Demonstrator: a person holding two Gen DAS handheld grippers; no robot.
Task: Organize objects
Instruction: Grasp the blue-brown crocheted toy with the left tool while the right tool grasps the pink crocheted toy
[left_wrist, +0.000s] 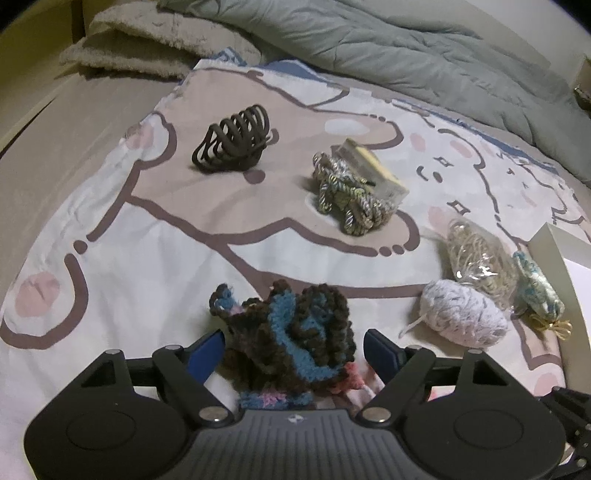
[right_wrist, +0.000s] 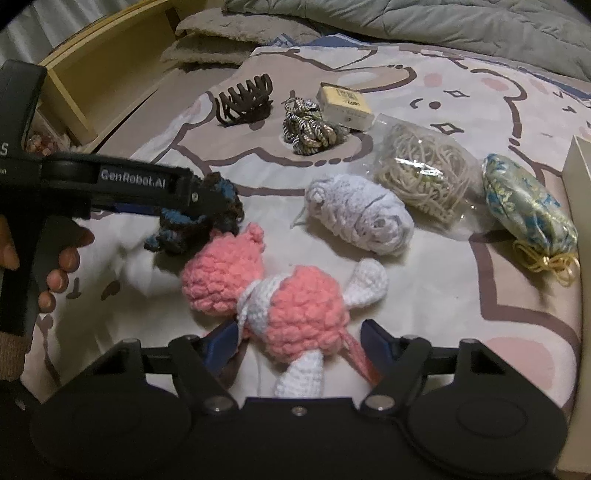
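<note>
The left gripper (left_wrist: 293, 349) points down at a dark brown and blue crocheted piece (left_wrist: 295, 332) lying on the cartoon-printed bedspread (left_wrist: 155, 266); its blue fingers (left_wrist: 207, 354) stand partly apart on either side of the yarn, the left one close against the fuzz, the right one with a sliver of cloth showing between pad and yarn, so the piece sits between the jaws but is not visibly pinched. From the right wrist view that same gripper (right_wrist: 207, 206) comes in from the left edge, a hand (right_wrist: 55, 266) wrapped around its handle, its tip buried in the dark crochet (right_wrist: 192, 225). The right gripper (right_wrist: 299, 338) is likewise partly spread around a pink and white crocheted toy (right_wrist: 280, 295): the left finger (right_wrist: 221, 339) lies close against the white band of the toy, the right finger (right_wrist: 376, 338) stands a little clear of the pink body, so no firm clamp shows. The toy's pink head touches the dark crochet. Farther out on the bedspread lie a pale lavender yarn ball (right_wrist: 362, 218), a clear bag of beige cord (right_wrist: 424, 173), a blue and gold brocade pouch (right_wrist: 528, 210), a tangle of metallic twisted cord (right_wrist: 310, 129), a small cream box (right_wrist: 345, 103) just behind it, and a brown claw hair clip (right_wrist: 243, 99).
</note>
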